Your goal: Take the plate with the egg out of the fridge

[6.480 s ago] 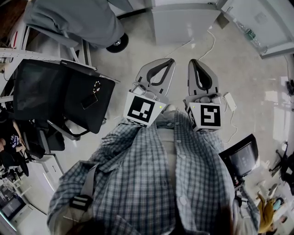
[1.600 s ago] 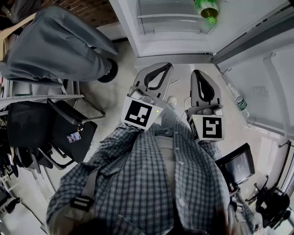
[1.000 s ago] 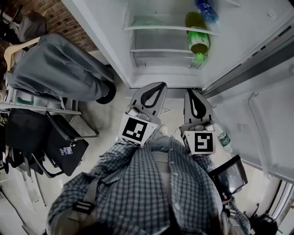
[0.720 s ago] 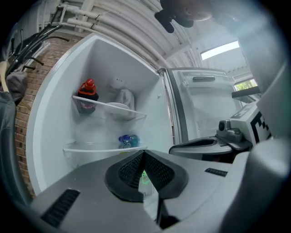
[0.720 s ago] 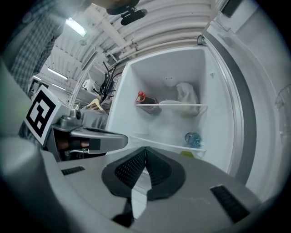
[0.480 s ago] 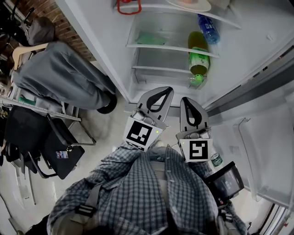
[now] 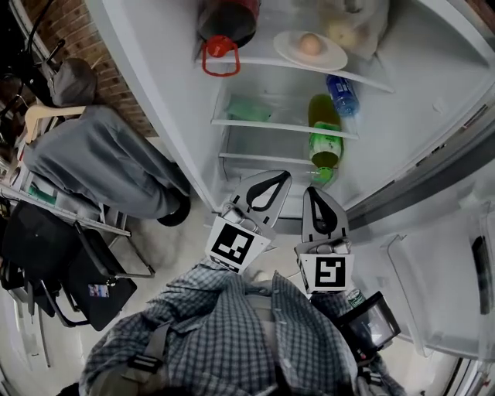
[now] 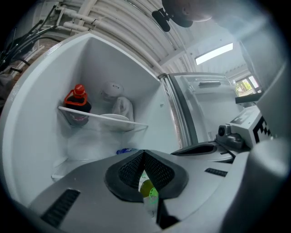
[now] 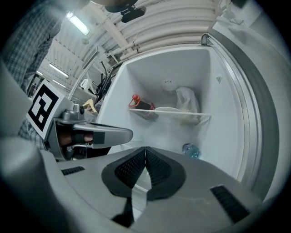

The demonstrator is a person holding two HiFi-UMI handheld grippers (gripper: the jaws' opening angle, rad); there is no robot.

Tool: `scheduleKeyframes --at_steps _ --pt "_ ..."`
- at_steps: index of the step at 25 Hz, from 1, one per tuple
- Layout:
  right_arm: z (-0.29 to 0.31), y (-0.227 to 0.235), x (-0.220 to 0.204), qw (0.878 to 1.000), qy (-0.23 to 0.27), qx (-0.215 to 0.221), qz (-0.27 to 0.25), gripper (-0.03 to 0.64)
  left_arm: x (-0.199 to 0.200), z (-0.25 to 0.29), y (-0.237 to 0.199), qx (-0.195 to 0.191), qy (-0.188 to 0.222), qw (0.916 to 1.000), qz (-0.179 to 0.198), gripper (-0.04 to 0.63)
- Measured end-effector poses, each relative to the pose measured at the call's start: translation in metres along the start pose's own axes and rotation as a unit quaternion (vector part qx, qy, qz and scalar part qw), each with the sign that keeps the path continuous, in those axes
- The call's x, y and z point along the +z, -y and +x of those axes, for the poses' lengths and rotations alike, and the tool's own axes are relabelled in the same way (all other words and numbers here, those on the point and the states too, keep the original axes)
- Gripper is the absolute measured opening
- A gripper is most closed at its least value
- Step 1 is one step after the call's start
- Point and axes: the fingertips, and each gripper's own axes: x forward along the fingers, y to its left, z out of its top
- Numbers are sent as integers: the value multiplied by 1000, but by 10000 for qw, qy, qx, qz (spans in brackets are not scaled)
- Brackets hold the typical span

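Note:
The fridge stands open in front of me. A white plate (image 7: pixel 312 52) with a brown egg (image 7: pixel 310 44) sits on the top glass shelf (image 7: pixel 255 62). In the left gripper view the plate (image 8: pixel 113 117) shows only as a rim on that shelf, and so does the plate (image 9: pixel 167 109) in the right gripper view. My left gripper (image 7: pixel 276 176) and right gripper (image 7: pixel 313 191) are side by side below the lowest shelf, well short of the plate. Both are shut with nothing between the pads, as the left gripper (image 8: pixel 143 152) and right gripper (image 9: pixel 145 149) show in their own views.
On the top shelf a dark bottle with a red cap (image 7: pixel 224 23) stands left of the plate and a plastic bag (image 7: pixel 352 23) right of it. A blue bottle (image 7: pixel 340 91) and a green bottle (image 7: pixel 325 143) lie lower down. The fridge door (image 7: pixel 441 263) hangs open at right. A chair with a grey jacket (image 7: pixel 100 166) stands at left.
The view has risen from the floor up into the fridge, so the top shelf with the plate and egg now shows. Both grippers stay shut, side by side.

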Motion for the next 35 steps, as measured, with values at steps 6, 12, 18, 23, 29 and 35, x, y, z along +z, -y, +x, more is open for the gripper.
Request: scheduleKeyframes --at_steps 6,12,18,23,29,35 --pt "23 22 21 9947 -67 -310 -981 6 11 15 -14 -206 62 9997 118 6" --pt "49 48 46 9811 -153 -566 -1842 6 21 25 -37 -234 185 9995 31 6" --pt "77 50 73 9649 -105 -562 -2562 6 28 30 -58 -174 290 9994 10 6" --pt "101 48 76 9430 -303 -598 -3260 6 34 27 -69 -117 422 9990 -114 5" --pt "124 54 82 9216 -499 -602 -3801 13 37 19 -80 7 483 9987 -169 6" --pt "144 69 100 8842 -624 -770 -4564 51 37 14 -95 178 526 9984 -145 6"
